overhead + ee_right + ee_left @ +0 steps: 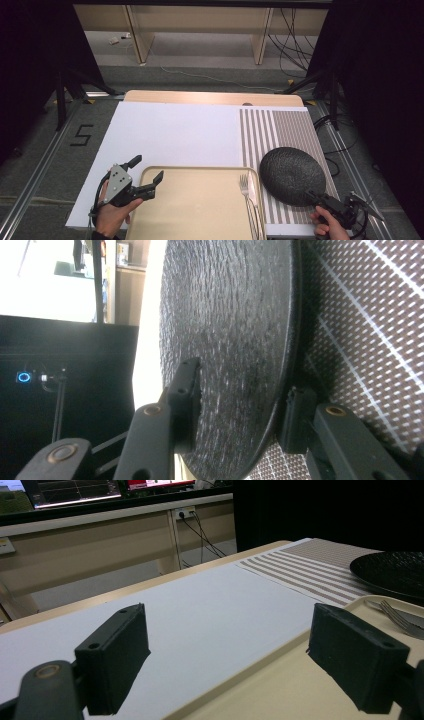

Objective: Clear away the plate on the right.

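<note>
A round black textured plate (292, 175) lies over the striped placemat (287, 127), close to the right rim of the beige tray (200, 200). My right gripper (313, 196) is shut on the plate's near rim. In the right gripper view, one jaw presses on the top of the plate (235, 315) and the other sits under its edge, with the gripper (240, 415) straddling the rim. My left gripper (146, 169) is open at the tray's far left corner. One of its jaws is above the tray (280, 695) and the other above the white sheet (200, 610), and the gripper (235, 655) holds nothing.
A fork (244, 187) lies along the tray's right side beside another light utensil, and the fork (402, 621) appears again in the left gripper view. The white sheet (175, 132) covers the table's left and middle. Wooden shelving and cables stand beyond the far edge.
</note>
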### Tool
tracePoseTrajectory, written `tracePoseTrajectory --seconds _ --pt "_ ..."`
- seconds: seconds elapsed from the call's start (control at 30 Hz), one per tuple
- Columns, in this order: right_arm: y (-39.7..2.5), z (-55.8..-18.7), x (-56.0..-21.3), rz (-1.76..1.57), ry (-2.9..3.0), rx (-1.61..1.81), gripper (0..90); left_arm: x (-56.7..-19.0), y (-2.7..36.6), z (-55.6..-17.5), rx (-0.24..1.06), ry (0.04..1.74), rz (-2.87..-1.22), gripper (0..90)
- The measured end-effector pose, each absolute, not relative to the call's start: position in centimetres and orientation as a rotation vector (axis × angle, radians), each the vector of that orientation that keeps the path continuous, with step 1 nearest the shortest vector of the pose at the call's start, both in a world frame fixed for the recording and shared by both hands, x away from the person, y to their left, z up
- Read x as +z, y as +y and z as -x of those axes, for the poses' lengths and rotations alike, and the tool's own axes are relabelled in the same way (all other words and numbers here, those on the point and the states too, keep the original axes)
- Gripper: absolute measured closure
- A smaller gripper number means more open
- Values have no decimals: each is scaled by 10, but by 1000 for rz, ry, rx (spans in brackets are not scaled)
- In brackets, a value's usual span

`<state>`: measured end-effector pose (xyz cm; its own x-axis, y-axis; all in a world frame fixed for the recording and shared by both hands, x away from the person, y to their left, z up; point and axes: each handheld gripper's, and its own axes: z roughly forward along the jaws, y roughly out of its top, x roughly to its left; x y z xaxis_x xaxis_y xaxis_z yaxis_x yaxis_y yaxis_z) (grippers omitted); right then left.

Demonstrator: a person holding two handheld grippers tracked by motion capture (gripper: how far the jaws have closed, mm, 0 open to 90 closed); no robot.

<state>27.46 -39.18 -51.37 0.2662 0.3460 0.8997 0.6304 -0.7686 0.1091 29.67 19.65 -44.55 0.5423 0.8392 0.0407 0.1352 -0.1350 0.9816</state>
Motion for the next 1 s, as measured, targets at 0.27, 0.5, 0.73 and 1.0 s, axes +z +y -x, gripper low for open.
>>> tracePoseTrajectory --seconds 0.27,0.5,0.73,1.0 --pt "-392 -275 -514 2286 -849 -1491 671 -446 196 -297 753 845 -1616 160" --pt "-392 -274 -515 2331 -856 -1483 781 -446 197 -298 752 844 -1615 160" --pt "-393 -275 -512 2318 -824 -1508 837 -446 196 -297 751 843 -1619 161" --pt "-393 -274 -513 2327 -776 -1528 855 -446 197 -297 752 845 -1616 161"
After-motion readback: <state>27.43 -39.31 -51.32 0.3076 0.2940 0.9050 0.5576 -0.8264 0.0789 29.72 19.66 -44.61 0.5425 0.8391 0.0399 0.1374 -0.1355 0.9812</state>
